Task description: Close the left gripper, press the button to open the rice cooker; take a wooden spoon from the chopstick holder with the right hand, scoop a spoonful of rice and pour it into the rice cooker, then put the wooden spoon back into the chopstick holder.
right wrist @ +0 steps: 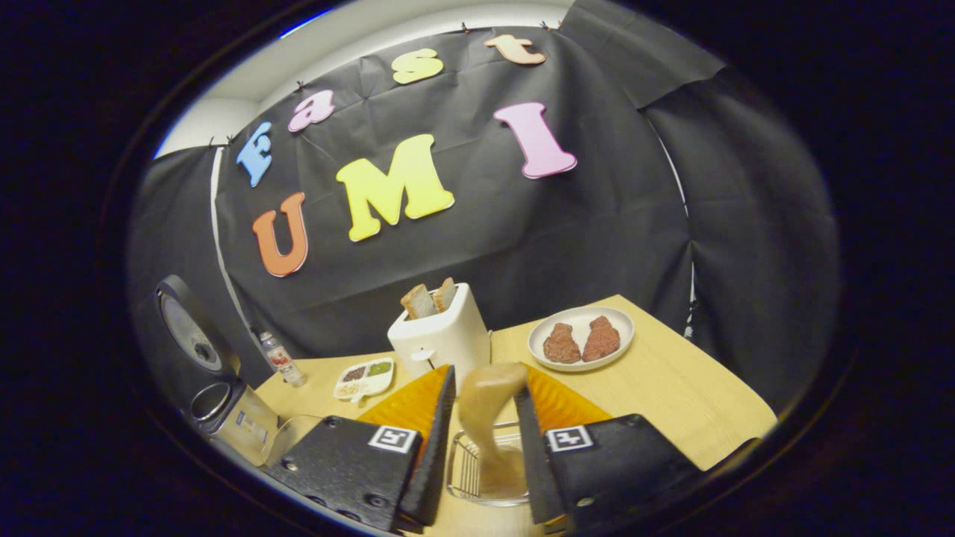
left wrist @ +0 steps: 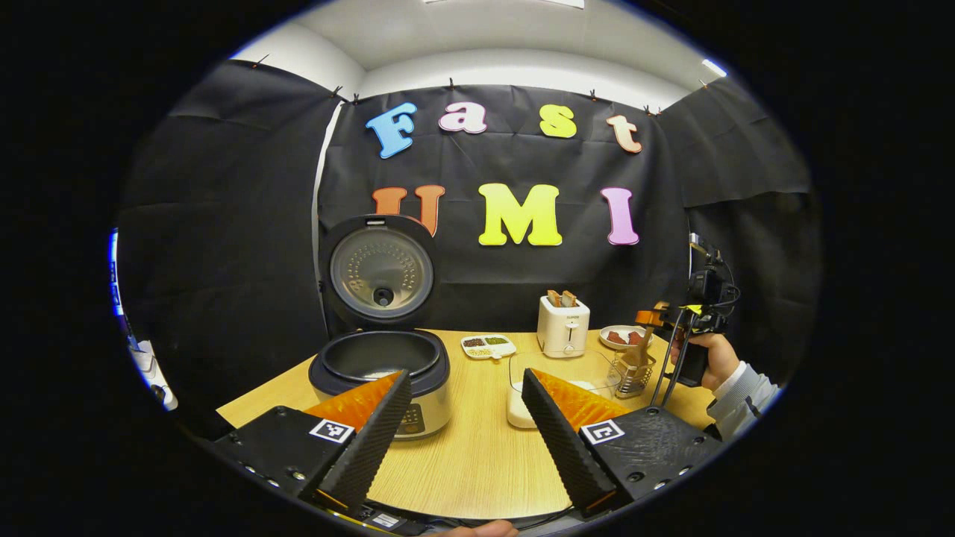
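With the round dark rice cooker (left wrist: 380,365) lid up, my left hand-held gripper (left wrist: 466,429) idles released; right hand-held gripper (right wrist: 483,440) flanks the pale wooden spoon (right wrist: 489,418) in the wire chopstick holder (right wrist: 466,477), grasp unclear; scooping remains.

Even overhead lighting; bright ceiling band at 12 o'clock in both views. Fisheye bending increases toward the edges. The wooden spoon (right wrist: 492,418) appears blurred (close to lens).

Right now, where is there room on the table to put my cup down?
Bare wood lies in front, between the rice cooker and the clear rice container. More lies right of the meat plate. It is crowded around the toaster, the seasoning dish and the chopstick holder.
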A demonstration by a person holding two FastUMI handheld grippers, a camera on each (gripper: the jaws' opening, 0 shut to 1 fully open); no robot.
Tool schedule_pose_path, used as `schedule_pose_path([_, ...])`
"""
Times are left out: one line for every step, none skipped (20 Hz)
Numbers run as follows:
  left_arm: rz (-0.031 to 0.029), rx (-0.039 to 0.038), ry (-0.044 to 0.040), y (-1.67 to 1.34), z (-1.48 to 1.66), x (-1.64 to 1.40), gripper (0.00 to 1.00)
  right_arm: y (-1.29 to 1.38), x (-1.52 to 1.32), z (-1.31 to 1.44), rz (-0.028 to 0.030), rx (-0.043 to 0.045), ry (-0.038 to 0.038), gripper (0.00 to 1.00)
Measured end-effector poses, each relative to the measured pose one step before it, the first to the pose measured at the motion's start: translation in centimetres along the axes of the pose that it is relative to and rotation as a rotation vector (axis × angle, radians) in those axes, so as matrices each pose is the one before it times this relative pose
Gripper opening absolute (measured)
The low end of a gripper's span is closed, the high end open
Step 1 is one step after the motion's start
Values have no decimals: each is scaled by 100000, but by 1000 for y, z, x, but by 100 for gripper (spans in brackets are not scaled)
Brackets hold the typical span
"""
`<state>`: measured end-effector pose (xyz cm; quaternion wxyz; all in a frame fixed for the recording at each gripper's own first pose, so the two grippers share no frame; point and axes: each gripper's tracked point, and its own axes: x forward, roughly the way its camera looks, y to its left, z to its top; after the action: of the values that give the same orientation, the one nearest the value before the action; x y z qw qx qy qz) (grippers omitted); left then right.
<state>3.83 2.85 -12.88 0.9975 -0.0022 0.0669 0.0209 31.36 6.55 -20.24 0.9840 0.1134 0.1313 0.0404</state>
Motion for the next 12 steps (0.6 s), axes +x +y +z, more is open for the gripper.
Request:
schedule_pose_path([275, 13, -196, 76, 61, 300, 95, -480, -89, 126, -2193, -876, -1085, 57])
schedule_pose_path([-105, 75, 104, -45, 12, 197, 95, -173, -330, 342, -1326, -1187, -964, 75])
schedule_pose_path([132, 135, 115, 114, 10, 205, 95, -263, -478, 432, -1544, -785, -1186, 83])
schedule_pose_path([467, 284, 7, 180, -21, 113, 95, -227, -456, 620, -1297, -656, -1531, 94])
schedule_pose_path([589, 189, -154, 252, 39, 148, 95, -252, -453, 392, -1793, -898, -1302, 94])
schedule_pose_path([457, 90, -280, 196, 70, 64, 95, -160, -1147, 660, -774, -887, -1494, 94])
schedule_pose_path([84, -210, -294, 155, 76, 80, 95, -70, -254, 520, -195, -996, -1459, 100])
schedule_pose_path([74, -456, -229, 174, 89, 83, 95, 76, -595, 830, 455, -994, -1914, 100])
schedule_pose_path([-200, -593, -171, 175, 86, 119, 95, -146, -1148, 1014, -894, -1341, -2953, 100])
schedule_pose_path([267, -487, 113, 294, 106, -32, 95, -142, -657, 1193, -418, -976, -3051, 94])
schedule_pose_path([524, -124, -44, 364, 114, 35, 95, 134, -1050, 1003, -356, -1618, -2470, 100])
schedule_pose_path([662, 182, -403, 343, 333, 120, 95, 61, -1053, 862, -534, -1746, -1928, 94])
